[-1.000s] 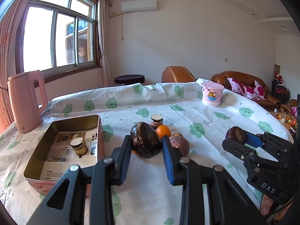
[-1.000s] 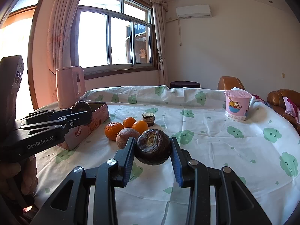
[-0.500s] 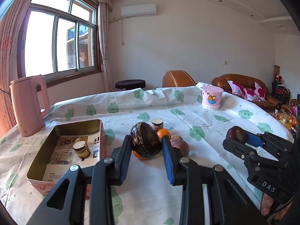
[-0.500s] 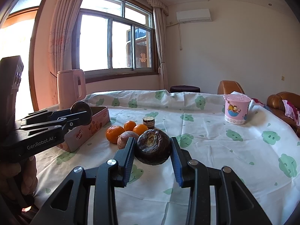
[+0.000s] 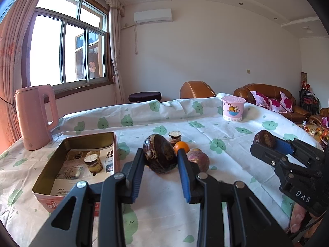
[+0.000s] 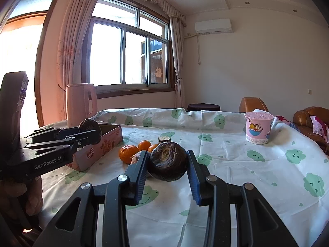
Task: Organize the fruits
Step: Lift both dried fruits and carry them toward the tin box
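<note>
Left wrist view first: the left gripper (image 5: 160, 160) is clenched on a dark brown, glossy, egg-shaped fruit (image 5: 159, 153), blue pads pressing both flanks, the fruit lifted clear of the cloth. In the right wrist view the right gripper (image 6: 166, 165) likewise grasps a dark brown, wrinkled round fruit (image 6: 167, 160) with a pale scar on its face, also held off the surface. Both jaws are full, then, and neither fruit has been set down.

Just beyond the left jaws sit a purple-pink round fruit (image 5: 198, 160) and the small oranges, three of them counted in the right wrist view: a larger one (image 6: 128, 153) and two smaller behind it (image 6: 145, 145). A short dark cylinder with a pale speckled top (image 5: 174, 136) stands behind them (whether it is a fruit I cannot tell). To the left lies a rectangular pink tin box with a gold interior (image 5: 51, 169), lined with printed paper and holding one more such cylinder (image 5: 93, 162).

The step in hand looks like the carry: two fruits picked up, waiting for placement. The next move probably calls for swinging the left gripper over the tin's open mouth, lowering until the fruit nears the paper, then releasing; the right would follow, minding the tin's near wall.

Further out on the table (image 5: 226, 144), under its white cloth with green clouds, stand one pink kettle (image 5: 35, 119) and one pink cartoon tub (image 5: 233, 109).
</note>
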Available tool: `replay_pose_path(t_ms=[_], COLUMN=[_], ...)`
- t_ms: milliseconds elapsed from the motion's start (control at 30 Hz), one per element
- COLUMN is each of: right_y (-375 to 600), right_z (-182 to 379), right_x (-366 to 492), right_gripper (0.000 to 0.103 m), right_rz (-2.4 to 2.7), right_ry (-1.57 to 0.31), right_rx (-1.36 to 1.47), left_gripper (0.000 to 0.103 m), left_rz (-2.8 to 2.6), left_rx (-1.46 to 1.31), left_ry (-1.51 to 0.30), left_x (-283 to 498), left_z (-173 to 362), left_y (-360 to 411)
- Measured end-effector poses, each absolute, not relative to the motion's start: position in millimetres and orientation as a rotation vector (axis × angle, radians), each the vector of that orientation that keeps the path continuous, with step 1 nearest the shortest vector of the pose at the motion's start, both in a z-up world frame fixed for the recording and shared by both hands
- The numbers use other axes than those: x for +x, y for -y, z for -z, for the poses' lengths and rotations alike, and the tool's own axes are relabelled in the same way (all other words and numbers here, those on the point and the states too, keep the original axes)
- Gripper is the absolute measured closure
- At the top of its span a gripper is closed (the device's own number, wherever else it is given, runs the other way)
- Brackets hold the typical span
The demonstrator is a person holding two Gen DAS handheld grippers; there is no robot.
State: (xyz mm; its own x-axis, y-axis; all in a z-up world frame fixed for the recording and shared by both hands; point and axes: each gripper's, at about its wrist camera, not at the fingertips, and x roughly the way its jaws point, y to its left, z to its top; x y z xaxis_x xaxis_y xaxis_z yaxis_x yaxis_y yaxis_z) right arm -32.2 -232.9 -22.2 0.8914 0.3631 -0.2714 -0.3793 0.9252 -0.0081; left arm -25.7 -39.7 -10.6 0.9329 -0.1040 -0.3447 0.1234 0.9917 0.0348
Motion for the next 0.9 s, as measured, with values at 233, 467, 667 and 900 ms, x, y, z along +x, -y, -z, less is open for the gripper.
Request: replay_pose_path(t_ms=[233, 467, 667, 900], right_y=[234.6, 226.9, 214.9, 189.3], right_z=[21.6, 18.8, 0.7, -30.5], right_x=[-30.4, -25.6, -18.5, -2.0], right_gripper=[0.064, 0.064, 0.064, 0.064], right_rz=[-0.394, -0.389, -0.449, -0.503], right_ry=[-0.276, -0.305, -0.321, -0.310], right_rx=[-0.053, -0.085, -0.073, -0.138], left_gripper=[0.069, 0.069, 0.069, 0.069], left_rz=[0.106, 0.074, 0.026, -0.053], left_rx=[0.045, 0.040, 0.021, 0.006], left_ry=[-0.329, -0.332, -0.348, -0.386], left_x=[-29.2, -28.8, -22.8, -10.0], left_z=[5.9, 1.9, -1.7, -7.0], left_y=[32.6, 20.0, -1.5, -36.6])
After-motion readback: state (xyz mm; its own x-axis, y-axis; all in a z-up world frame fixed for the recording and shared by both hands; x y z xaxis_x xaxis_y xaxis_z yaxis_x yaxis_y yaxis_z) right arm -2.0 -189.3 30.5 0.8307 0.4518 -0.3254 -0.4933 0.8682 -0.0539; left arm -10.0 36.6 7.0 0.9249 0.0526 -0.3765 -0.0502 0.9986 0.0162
